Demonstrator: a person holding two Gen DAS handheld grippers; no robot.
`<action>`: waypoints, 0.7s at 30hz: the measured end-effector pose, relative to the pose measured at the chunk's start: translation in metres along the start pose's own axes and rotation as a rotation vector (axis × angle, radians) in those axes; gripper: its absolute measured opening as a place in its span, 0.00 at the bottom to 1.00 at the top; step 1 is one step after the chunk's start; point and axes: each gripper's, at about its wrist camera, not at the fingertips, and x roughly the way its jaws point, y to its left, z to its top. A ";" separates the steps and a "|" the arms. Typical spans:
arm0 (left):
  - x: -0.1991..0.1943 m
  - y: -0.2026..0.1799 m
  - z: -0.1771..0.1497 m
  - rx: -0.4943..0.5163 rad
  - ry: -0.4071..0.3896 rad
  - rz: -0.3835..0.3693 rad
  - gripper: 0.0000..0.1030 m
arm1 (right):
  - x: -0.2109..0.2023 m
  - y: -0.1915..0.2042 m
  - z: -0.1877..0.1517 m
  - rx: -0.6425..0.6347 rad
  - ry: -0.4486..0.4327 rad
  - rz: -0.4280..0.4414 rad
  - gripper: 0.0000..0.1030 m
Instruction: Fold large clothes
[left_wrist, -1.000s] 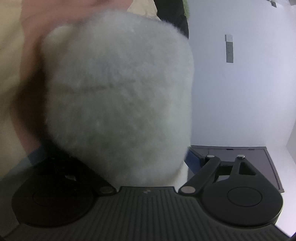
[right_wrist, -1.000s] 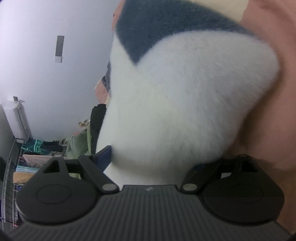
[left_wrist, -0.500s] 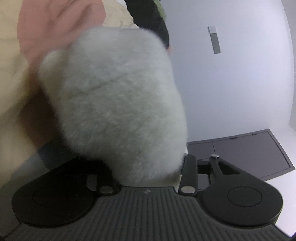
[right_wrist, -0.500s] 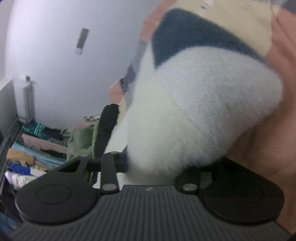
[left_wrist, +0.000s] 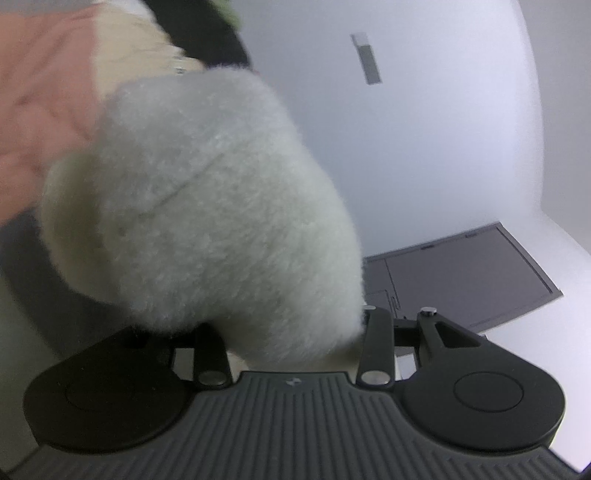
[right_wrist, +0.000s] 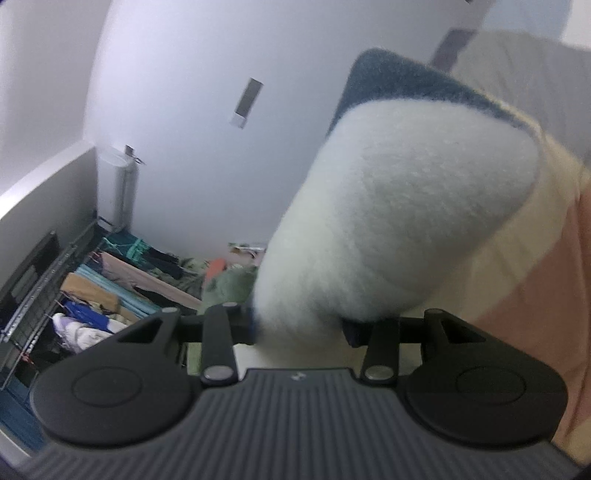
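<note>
Both grippers are raised toward the ceiling, likely to let the fleece garment (left_wrist: 207, 206) hang straight. Left gripper (left_wrist: 291, 332) and right gripper (right_wrist: 299, 332): jaws clenched on fleece bunched between them.

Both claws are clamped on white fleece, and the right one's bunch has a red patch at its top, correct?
Not quite: in the right wrist view the patch topping the fleece in the right claw is dark blue, not red. The left claw is clamped on white fleece too.
</note>
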 end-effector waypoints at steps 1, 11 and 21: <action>0.009 -0.013 -0.002 0.014 0.005 -0.009 0.44 | -0.004 0.002 0.008 -0.011 -0.008 0.002 0.44; 0.141 -0.091 -0.025 0.085 0.099 -0.088 0.44 | -0.055 -0.014 0.097 -0.096 -0.130 -0.017 0.44; 0.282 -0.081 -0.041 0.076 0.185 -0.030 0.44 | -0.061 -0.081 0.141 -0.097 -0.178 -0.118 0.44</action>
